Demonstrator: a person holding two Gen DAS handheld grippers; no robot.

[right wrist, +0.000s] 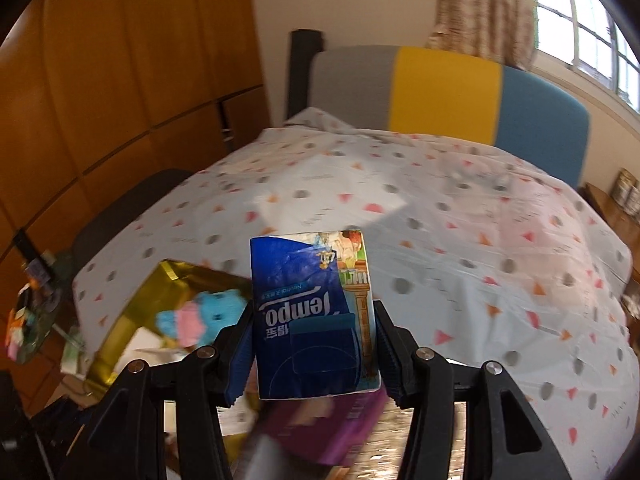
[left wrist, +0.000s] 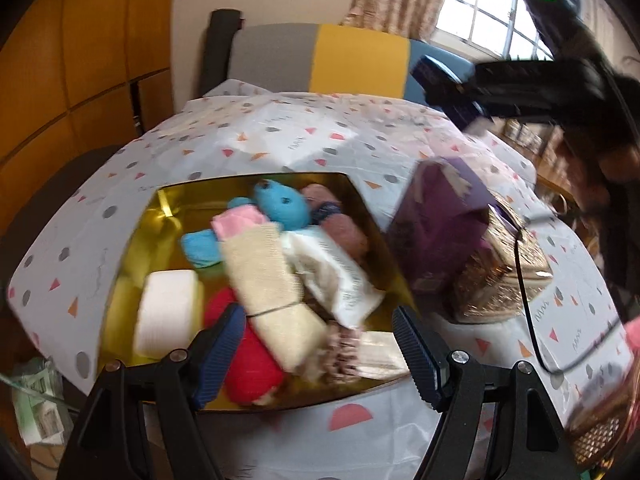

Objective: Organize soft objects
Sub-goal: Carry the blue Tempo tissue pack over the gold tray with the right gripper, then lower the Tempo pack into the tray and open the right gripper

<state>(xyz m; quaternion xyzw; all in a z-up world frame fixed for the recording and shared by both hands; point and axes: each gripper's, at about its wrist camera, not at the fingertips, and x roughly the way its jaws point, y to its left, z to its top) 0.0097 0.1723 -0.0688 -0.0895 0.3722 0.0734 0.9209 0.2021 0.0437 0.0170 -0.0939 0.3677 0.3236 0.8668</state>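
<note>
A gold box (left wrist: 132, 240) on the table holds several soft things: a blue plush toy (left wrist: 282, 206), a pink cloth (left wrist: 236, 222), a beige rolled cloth (left wrist: 268, 288), a white pack (left wrist: 166, 312), a red ball (left wrist: 250, 364) and a white wipes pack (left wrist: 340, 276). My left gripper (left wrist: 320, 348) is open and empty, above the box's near edge. My right gripper (right wrist: 314, 340) is shut on a blue Tempo tissue pack (right wrist: 316, 312), held above the table; it also shows in the left wrist view (left wrist: 460, 92), high at the right. The gold box (right wrist: 160, 292) lies to its left.
A purple pack (left wrist: 436, 224) and a gold woven basket (left wrist: 504, 272) stand right of the box. A black cable (left wrist: 528, 312) crosses the dotted tablecloth (right wrist: 460, 248). A grey, yellow and blue chair back (right wrist: 448, 92) stands behind the table. Wooden cabinets (right wrist: 120, 100) are on the left.
</note>
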